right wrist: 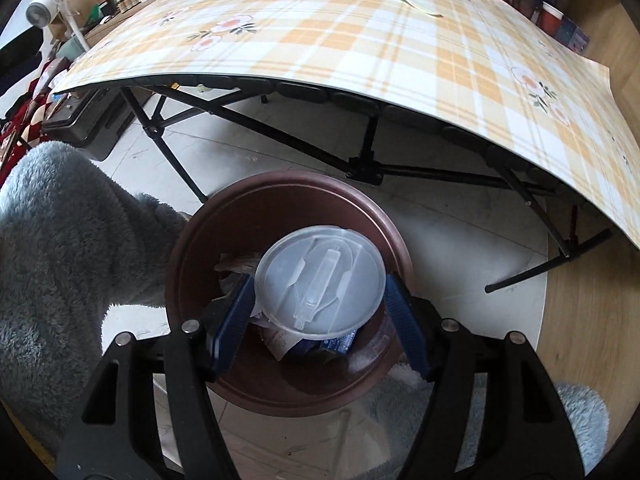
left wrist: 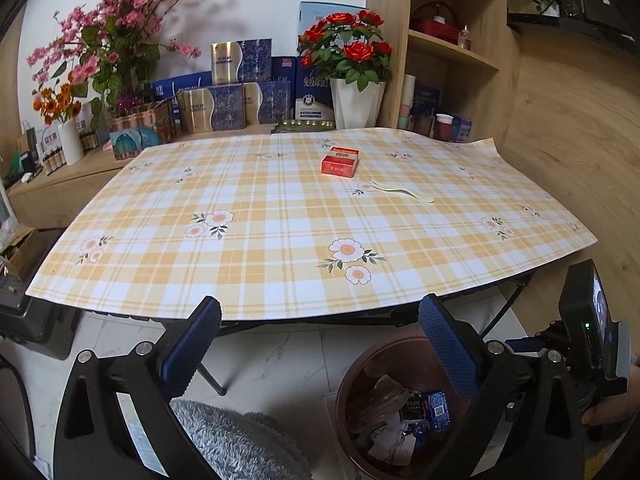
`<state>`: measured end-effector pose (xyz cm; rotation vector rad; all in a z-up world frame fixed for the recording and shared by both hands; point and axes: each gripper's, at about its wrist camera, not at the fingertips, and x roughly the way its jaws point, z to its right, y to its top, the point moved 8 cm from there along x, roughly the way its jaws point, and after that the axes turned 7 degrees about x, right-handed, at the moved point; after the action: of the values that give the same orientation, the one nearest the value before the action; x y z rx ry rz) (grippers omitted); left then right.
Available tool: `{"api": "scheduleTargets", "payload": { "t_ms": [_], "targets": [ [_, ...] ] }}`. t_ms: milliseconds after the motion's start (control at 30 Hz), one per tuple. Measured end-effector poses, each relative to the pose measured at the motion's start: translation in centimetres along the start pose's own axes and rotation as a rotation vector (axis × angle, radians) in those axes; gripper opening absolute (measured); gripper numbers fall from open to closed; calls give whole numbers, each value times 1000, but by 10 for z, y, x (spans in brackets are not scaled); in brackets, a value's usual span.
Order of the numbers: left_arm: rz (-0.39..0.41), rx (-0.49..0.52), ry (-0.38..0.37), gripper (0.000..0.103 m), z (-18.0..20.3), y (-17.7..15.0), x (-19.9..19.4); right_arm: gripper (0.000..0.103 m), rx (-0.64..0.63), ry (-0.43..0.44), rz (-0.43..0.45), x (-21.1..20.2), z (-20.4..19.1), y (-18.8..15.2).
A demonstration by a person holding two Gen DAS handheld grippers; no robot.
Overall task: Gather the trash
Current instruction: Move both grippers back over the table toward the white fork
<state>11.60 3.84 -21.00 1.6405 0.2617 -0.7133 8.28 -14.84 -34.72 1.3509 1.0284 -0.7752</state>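
Right gripper (right wrist: pixel 320 304): low centre of the right wrist view, over the brown bin (right wrist: pixel 192 248); a clear plastic lid (right wrist: pixel 320 280) sits between its fingers, whose blue pads meet its rim on both sides — whether they press firmly or are letting go, I cannot tell.
Left gripper (left wrist: pixel 320 344): bottom of the left wrist view, fingers wide apart with nothing between them, aimed toward the table (left wrist: pixel 240 272).
Trash still out: red box (left wrist: pixel 339 164) and a pale plastic fork (left wrist: pixel 404 192), upper centre-right of the left view, on the checked cloth, just beside each other.
Bin contents: crumpled paper and blue wrappers, already piled fairly high.
Risk, lid: it is wide and flat — released tilted, it could catch on the bin's rim or land on the pile and slide out onto the floor.
Risk, sleeve: the fluffy grey sleeve (right wrist: pixel 72 248) lies against the bin's left side; a nudge could shift or tip the bin.
Risk, fork: thin and flat on the cloth, likely to slip from wide pads.
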Motion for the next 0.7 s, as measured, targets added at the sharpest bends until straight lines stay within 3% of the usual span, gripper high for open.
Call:
{"api": "scheduleTargets", "payload": {
  "t_ms": [67, 167, 467, 700],
  "targets": [
    [-6, -4, -2, 97, 0, -1, 1, 88, 9, -2, 8, -2, 1, 0],
    [-13, -7, -3, 97, -1, -2, 2, 94, 17, -2, 22, -7, 3, 2],
    [-36, -14, -2, 97, 0, -3, 6, 96, 51, 19, 110, -29, 11, 13],
    [-48, -10, 4, 97, 0, -4, 10, 96, 180, 76, 176, -46, 37, 27]
  ]
}}
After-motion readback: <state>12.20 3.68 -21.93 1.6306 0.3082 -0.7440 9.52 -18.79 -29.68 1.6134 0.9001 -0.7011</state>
